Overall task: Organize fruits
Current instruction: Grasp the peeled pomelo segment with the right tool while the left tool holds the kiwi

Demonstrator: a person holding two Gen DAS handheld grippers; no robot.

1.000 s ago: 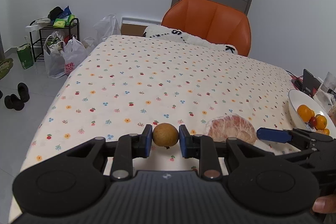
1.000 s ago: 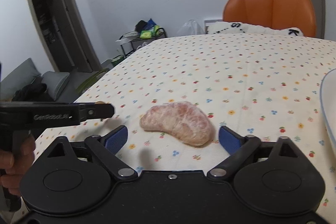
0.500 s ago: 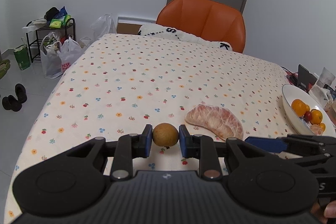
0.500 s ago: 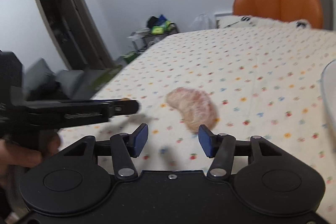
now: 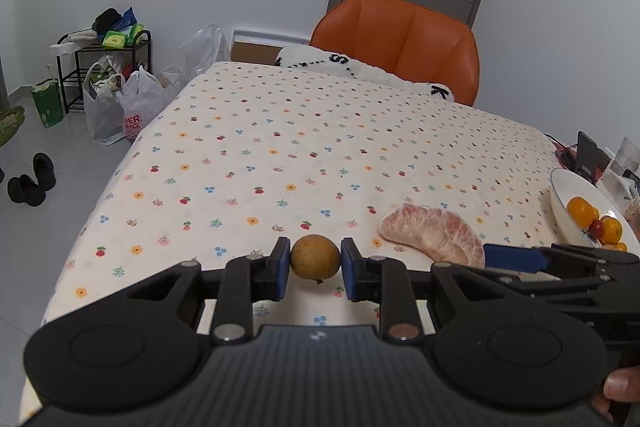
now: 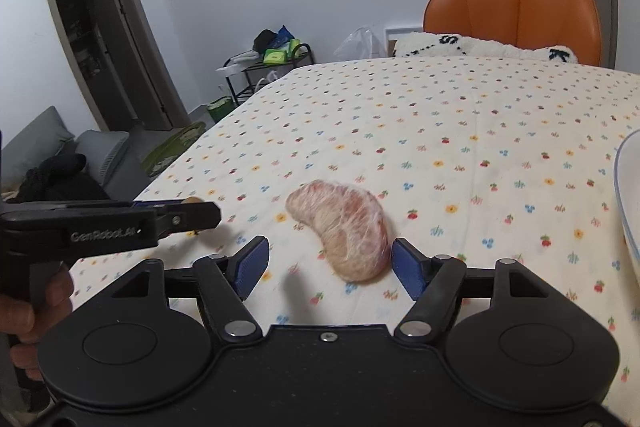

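The left gripper point(image 5: 315, 269) is pinching a small round brown fruit point(image 5: 315, 257) between its two blue pads, one pad on each side, and the fruit sits just above the flowery tablecloth point(image 5: 304, 155). A hand point(image 6: 28, 311) wraps around the left gripper's handle, low at the left side of the right wrist view, and the gripper points flat across the cloth. The right gripper point(image 6: 326, 265) is spread wide and holds nothing. Its pads stand on both sides of the near end of the peeled pink fruit piece point(image 6: 342, 225), which lies on the cloth; the right pad is just beside the piece, and the left pad is apart from it. A thumb point(image 5: 620, 385) shows by the right gripper's handle. The white bowl point(image 5: 568, 215) is to the right of the pink piece, near the cloth's edge, with oranges point(image 5: 582, 211) and a small red fruit point(image 5: 597, 227) inside. An orange chair point(image 5: 400, 43) stands behind the far side of the cloth.
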